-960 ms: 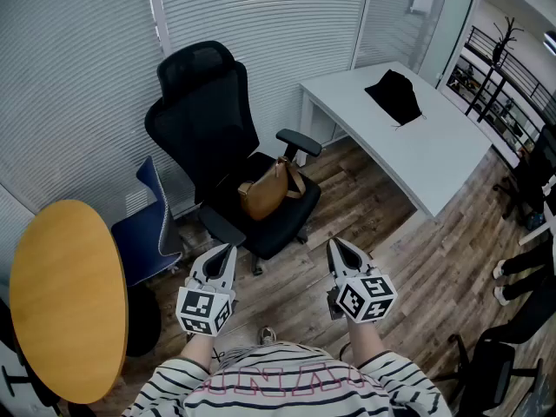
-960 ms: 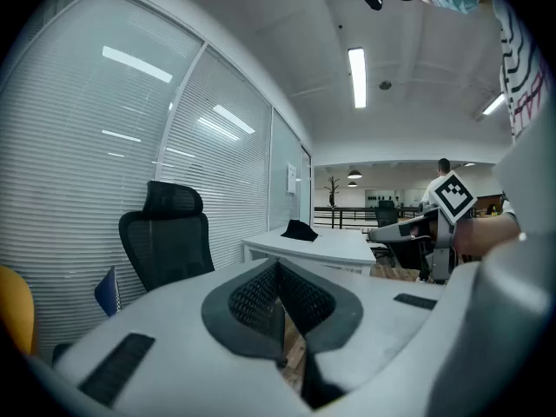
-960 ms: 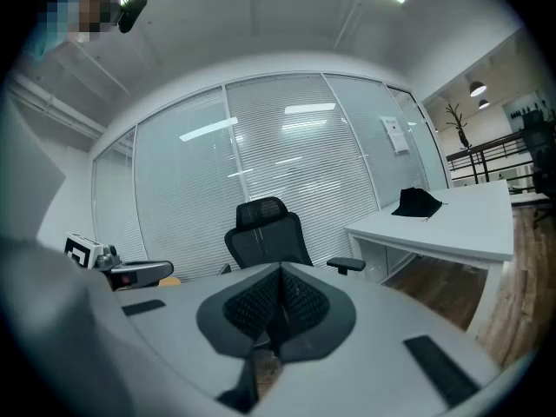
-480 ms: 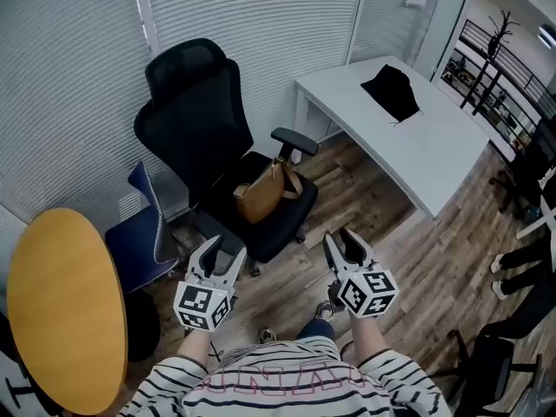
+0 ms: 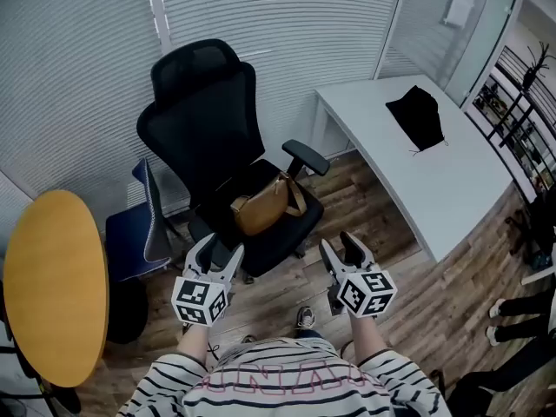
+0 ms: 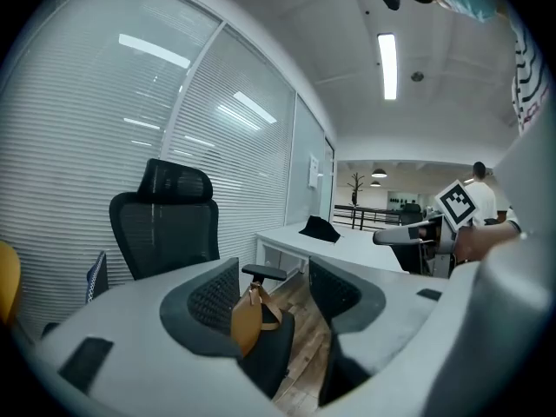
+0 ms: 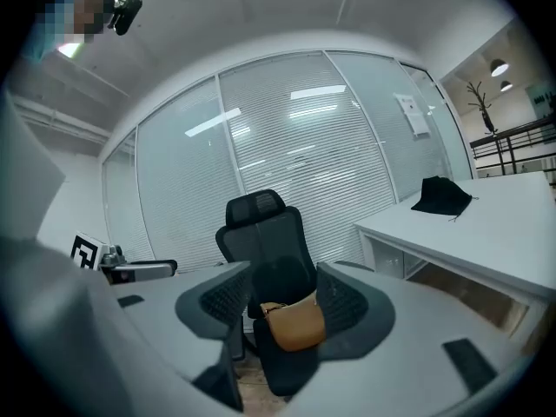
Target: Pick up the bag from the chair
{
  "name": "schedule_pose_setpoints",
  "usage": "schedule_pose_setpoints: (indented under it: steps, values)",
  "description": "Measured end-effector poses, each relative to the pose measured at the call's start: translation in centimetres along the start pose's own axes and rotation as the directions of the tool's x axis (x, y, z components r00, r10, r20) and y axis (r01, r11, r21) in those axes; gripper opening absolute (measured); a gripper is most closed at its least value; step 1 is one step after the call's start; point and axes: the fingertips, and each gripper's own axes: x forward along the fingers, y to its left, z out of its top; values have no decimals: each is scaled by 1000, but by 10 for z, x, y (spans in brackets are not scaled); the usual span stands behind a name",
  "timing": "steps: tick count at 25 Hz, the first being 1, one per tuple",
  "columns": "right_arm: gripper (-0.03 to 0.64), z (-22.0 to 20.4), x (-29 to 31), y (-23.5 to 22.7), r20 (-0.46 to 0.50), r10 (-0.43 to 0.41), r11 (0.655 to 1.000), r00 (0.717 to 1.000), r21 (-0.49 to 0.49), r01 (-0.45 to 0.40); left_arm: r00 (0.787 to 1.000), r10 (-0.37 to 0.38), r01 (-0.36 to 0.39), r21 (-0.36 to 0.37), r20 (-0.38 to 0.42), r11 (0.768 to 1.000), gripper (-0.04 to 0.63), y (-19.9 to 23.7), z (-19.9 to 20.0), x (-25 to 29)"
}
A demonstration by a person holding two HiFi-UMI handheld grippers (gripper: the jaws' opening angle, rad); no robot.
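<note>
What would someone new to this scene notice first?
A tan bag sits on the seat of the black office chair, centre of the head view. Below it, the left gripper and right gripper hang short of the chair, jaws just opened, nothing between them. A yellow table fills the left edge.

before you: bag (image 5: 263, 205), tan leather-look, smooth, faint sheen. chair (image 5: 204, 120), black mesh back, matt seat, hard plastic armrests. floor (image 5: 365, 224), wood-grain planks, matt. desk (image 5: 426, 181), white, smooth, matt. round table (image 5: 52, 285), yellow top, smooth. your left gripper (image 5: 220, 250) and right gripper (image 5: 339, 245): grey matt plastic, dark dimpled pads (image 6: 213, 298).
</note>
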Motion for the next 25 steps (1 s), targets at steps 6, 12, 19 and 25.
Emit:
schedule_pose_setpoints:
  steps: [6, 12, 19, 25]
  values:
    - [225, 17, 30, -48, -50, 108, 994, 993, -4, -108, 991, 136, -136, -59, 2, 989, 229, -11, 4, 35]
    - [225, 26, 51, -92, -112, 192, 981, 975, -10, -195, 961, 276, -275, -137, -13, 952, 229, -21, -6, 54]
    - [225, 21, 81, -119, -142, 208, 978, 968, 20, -208, 916, 397, -400, -203, -59, 894, 229, -2, -25, 51]
    - [225, 5, 113, -130, -184, 199, 980, 963, 57, -192, 881, 458, -473, -280, -120, 836, 235, 45, -63, 64]
